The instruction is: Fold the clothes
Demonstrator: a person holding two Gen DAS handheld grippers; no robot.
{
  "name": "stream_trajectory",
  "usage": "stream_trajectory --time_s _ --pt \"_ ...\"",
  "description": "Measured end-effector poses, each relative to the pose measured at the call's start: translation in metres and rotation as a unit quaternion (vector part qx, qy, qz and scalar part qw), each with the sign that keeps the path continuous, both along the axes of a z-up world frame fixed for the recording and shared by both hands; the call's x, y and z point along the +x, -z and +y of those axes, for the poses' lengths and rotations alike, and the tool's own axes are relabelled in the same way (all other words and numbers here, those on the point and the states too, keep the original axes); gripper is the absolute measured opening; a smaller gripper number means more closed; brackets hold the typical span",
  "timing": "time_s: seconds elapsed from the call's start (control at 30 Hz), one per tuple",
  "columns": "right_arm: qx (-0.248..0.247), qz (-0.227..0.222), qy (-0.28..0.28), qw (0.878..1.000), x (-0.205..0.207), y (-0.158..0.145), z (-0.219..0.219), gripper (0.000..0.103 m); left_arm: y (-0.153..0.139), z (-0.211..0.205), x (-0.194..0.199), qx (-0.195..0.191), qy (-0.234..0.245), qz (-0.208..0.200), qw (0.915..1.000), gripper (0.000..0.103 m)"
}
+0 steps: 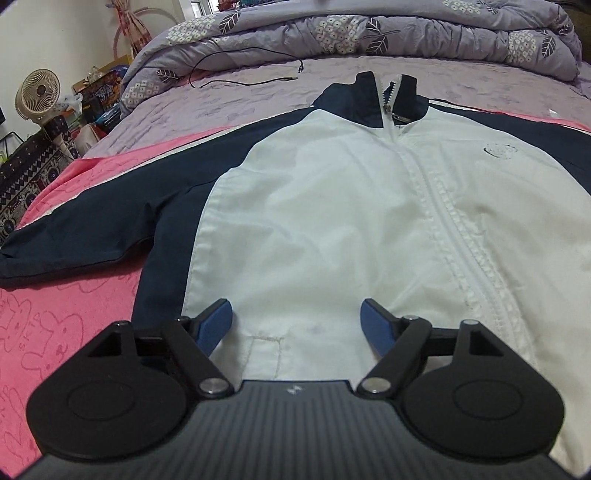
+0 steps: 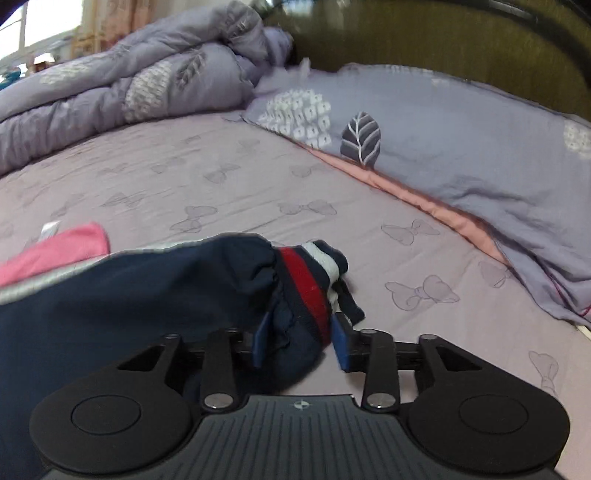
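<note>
A white and navy zip jacket (image 1: 332, 206) lies face up and spread flat on the bed, collar away from me. My left gripper (image 1: 295, 308) hovers over its white lower front near the hem, jaws wide open with only flat cloth below them. In the right wrist view the navy sleeve (image 2: 147, 295) stretches out to the right and ends in a red, white and navy striped cuff (image 2: 306, 280). My right gripper (image 2: 299, 321) is partly open around that cuff. The bunched fabric sits between the blue fingers (image 2: 260, 339) and does not look pinched.
A pink towel (image 1: 66, 325) lies under the jacket on the lilac sheet (image 2: 221, 177). A rolled purple quilt (image 1: 369, 33) and a black cable (image 1: 243, 70) lie at the far side, a pillow (image 2: 443, 140) to the right. A fan (image 1: 37, 92) and clutter stand beyond the bed's left edge.
</note>
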State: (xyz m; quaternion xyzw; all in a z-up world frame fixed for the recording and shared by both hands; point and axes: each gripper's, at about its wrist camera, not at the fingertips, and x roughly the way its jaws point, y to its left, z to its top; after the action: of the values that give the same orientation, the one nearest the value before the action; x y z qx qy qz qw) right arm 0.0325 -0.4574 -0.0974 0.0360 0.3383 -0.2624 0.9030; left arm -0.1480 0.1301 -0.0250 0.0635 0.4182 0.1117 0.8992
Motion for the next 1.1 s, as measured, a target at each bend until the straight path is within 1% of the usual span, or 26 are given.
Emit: stream_trajectory --time_s 0.03,0.1,0.2,0.27,0.3,0.37,0.43,0.47,0.57,0.63,0.67,0.7,0.73,0.77,0.8,0.87,0.93,1.03,1.1 --pt "-0.02 -0.005 -0.01 1.0 -0.007 -0.002 0.008 0.05 -0.001 -0.001 -0.001 0.005 0.002 -0.001 1.0 0.079" --pt "-0.063 -0.02 -0.032 0.997 -0.023 -0.01 0.025 0.051 -0.006 -0.005 -0.004 0.011 0.013 -0.009 0.9998 0.079" --pt "-0.105 -0.052 -0.083 0.99 -0.045 -0.036 0.055 0.051 -0.016 -0.014 -0.011 0.013 0.041 -0.027 0.9987 0.079" --pt "-0.12 -0.077 -0.148 0.979 -0.061 -0.053 0.087 0.051 -0.023 -0.018 -0.014 -0.001 0.055 -0.038 0.9978 0.079" --pt "-0.127 -0.087 -0.189 0.97 -0.068 -0.061 0.108 0.05 -0.024 -0.02 -0.015 -0.008 0.062 -0.04 0.9973 0.079" --pt "-0.14 -0.105 -0.273 0.946 -0.082 -0.076 0.153 0.047 -0.024 -0.025 -0.018 -0.023 0.075 -0.043 0.996 0.079" --pt "-0.158 -0.11 -0.356 0.914 -0.091 -0.085 0.207 0.035 -0.025 -0.03 -0.021 -0.037 0.088 -0.046 0.9944 0.079" --pt "-0.159 -0.112 -0.394 0.898 -0.094 -0.088 0.234 0.033 -0.025 -0.032 -0.022 -0.044 0.094 -0.047 0.9934 0.079" --pt "-0.137 -0.113 -0.49 0.853 -0.093 -0.092 0.31 0.03 -0.011 -0.042 -0.029 -0.048 0.115 -0.041 0.9914 0.079" --pt "-0.128 -0.111 -0.543 0.823 -0.087 -0.09 0.36 0.022 0.002 -0.045 -0.032 -0.054 0.122 -0.036 0.9904 0.079" --pt "-0.126 -0.108 -0.562 0.81 -0.083 -0.089 0.383 0.022 0.007 -0.042 -0.034 -0.061 0.121 -0.042 0.9899 0.079" --pt "-0.116 -0.104 -0.578 0.801 -0.077 -0.088 0.406 0.02 0.012 -0.04 -0.035 -0.069 0.119 -0.049 0.9893 0.082" --pt "-0.1 -0.097 -0.591 0.795 -0.069 -0.086 0.427 0.017 0.014 -0.036 -0.036 -0.079 0.113 -0.056 0.9889 0.087" --pt "-0.084 -0.09 -0.597 0.792 -0.061 -0.084 0.446 0.016 0.015 -0.031 -0.035 -0.092 0.106 -0.056 0.9886 0.089" --pt "-0.067 -0.084 -0.595 0.796 -0.048 -0.082 0.463 0.013 0.017 -0.027 -0.033 -0.105 0.101 -0.054 0.9879 0.091" --pt "-0.036 -0.067 -0.58 0.811 -0.017 -0.077 0.488 0.012 0.019 -0.024 -0.032 -0.115 0.099 -0.06 0.9867 0.094" --pt "-0.013 -0.044 -0.562 0.826 0.016 -0.071 0.511 0.009 0.021 -0.025 -0.033 -0.113 0.101 -0.067 0.9862 0.095" --pt "-0.003 -0.001 -0.528 0.849 0.064 -0.052 0.53 0.008 0.021 -0.023 -0.034 -0.117 0.102 -0.073 0.9852 0.095" --pt "0.005 0.028 -0.511 0.859 0.084 -0.033 0.531 0.007 0.021 -0.022 -0.035 -0.122 0.102 -0.075 0.9845 0.095"
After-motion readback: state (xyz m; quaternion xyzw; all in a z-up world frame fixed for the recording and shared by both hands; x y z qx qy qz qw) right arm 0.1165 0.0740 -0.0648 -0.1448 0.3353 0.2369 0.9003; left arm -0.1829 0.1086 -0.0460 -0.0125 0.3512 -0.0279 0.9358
